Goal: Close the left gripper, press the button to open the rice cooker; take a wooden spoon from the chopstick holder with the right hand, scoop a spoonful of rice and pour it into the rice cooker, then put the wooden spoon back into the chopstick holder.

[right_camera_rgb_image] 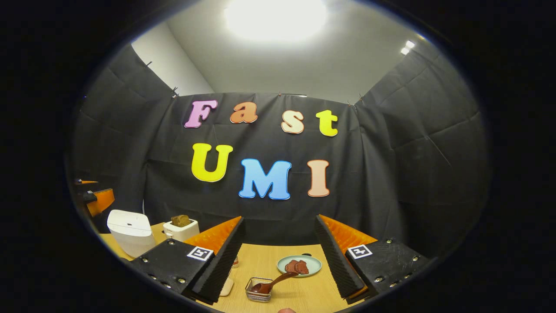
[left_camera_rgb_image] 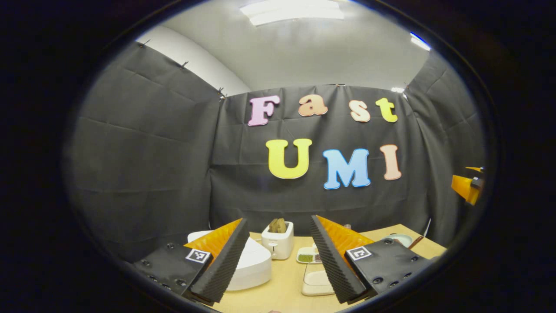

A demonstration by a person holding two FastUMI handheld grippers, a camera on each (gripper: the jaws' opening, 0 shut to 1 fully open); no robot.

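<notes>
Wooden table point(left_camera_rgb_image: 278, 287); hand-held grippers point(left_camera_rgb_image: 278, 261) agape, empty.

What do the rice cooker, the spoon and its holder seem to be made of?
Rice cooker: probably plastic, smooth white matte shell with rounded edges.
Spoon: looks like wood, dark reddish-brown with a slight sheen.
Holder: seemingly metal wire mesh, thin and shiny.

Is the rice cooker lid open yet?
No. In the right gripper view the rice cooker sits with its lid down flat, and the left claw is open, not yet at its button.
</notes>
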